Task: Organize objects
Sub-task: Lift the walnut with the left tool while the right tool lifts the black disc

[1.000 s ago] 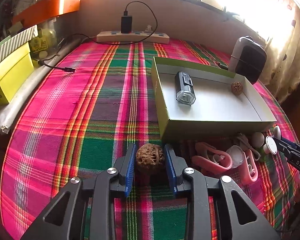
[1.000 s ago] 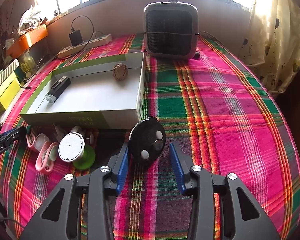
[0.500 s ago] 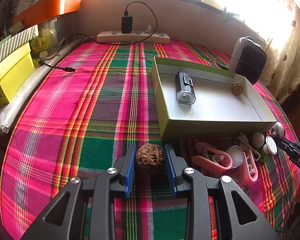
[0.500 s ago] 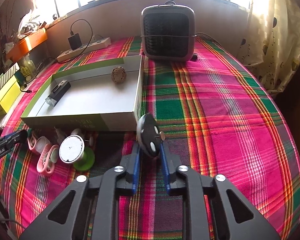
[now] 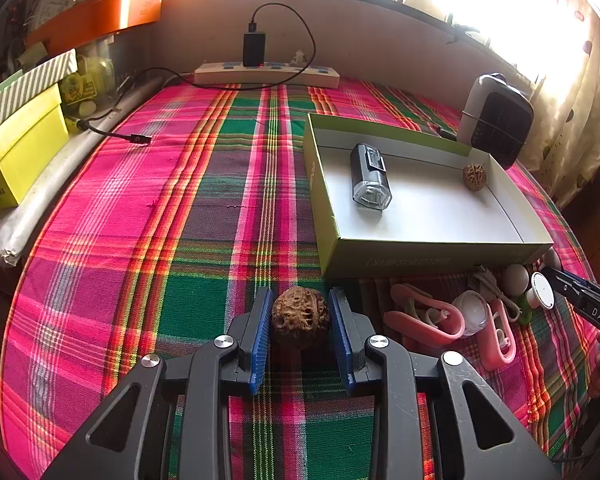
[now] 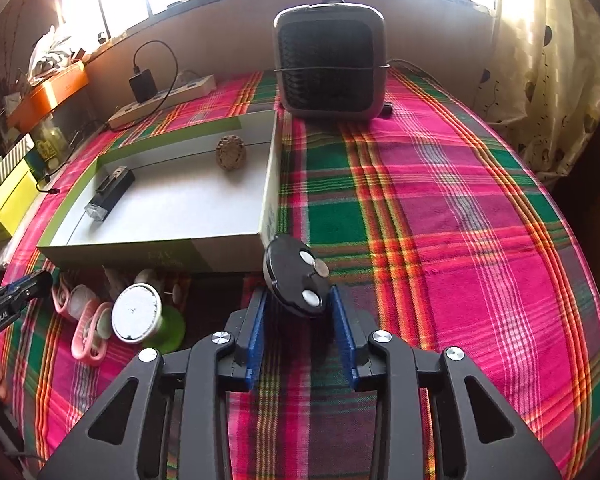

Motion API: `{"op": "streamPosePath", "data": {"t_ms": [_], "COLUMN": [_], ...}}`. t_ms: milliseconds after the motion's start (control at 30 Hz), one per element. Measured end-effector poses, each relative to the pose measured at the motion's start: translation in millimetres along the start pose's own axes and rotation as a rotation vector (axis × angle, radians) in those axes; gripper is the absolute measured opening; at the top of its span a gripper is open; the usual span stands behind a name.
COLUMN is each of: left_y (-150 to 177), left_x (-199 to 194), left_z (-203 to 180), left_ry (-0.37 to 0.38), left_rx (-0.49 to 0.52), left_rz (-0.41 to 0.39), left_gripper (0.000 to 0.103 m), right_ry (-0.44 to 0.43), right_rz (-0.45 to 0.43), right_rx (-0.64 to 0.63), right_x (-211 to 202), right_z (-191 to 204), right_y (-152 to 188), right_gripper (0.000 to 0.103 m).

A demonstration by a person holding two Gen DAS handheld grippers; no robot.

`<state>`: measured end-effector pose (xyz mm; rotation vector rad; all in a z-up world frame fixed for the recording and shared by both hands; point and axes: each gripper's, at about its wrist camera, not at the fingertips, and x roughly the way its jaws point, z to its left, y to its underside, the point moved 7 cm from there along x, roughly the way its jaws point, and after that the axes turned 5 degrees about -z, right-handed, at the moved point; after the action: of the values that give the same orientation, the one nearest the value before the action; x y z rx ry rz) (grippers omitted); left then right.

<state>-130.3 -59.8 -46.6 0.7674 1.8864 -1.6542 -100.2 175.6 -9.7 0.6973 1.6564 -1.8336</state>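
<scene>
Gripping a walnut, the left gripper has both blue fingers pressed on its sides, low over the plaid worktop, just in front of the green box. Right gripper: jaws opening, black disc stands tilted on edge between the fingers; small gap on the left side, right side looks close to touching, can't tell firm contact. Disc sits by the box's near right corner. Inside the box: a bike light toward the left end and a second walnut at the far wall. Pink clips and a white-capped green spool lie in front of the box, between the two grippers. Small heater stands behind the box.
</scene>
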Motion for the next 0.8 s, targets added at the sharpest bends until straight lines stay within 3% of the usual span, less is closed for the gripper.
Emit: {"op": "streamPosePath", "data": {"t_ms": [800], "left_y": [2.0], "left_x": [0.8], "left_z": [-0.6], "left_ry": [-0.001], "left_rx": [0.000], "left_rz": [-0.001], "left_gripper": [0.027], "right_ry": [0.008], "right_rz": [-0.048], "right_rx": [-0.001], "right_x": [-2.0], "right_z": [4.1], "right_y": [-7.6], "right_gripper": [0.032]}}
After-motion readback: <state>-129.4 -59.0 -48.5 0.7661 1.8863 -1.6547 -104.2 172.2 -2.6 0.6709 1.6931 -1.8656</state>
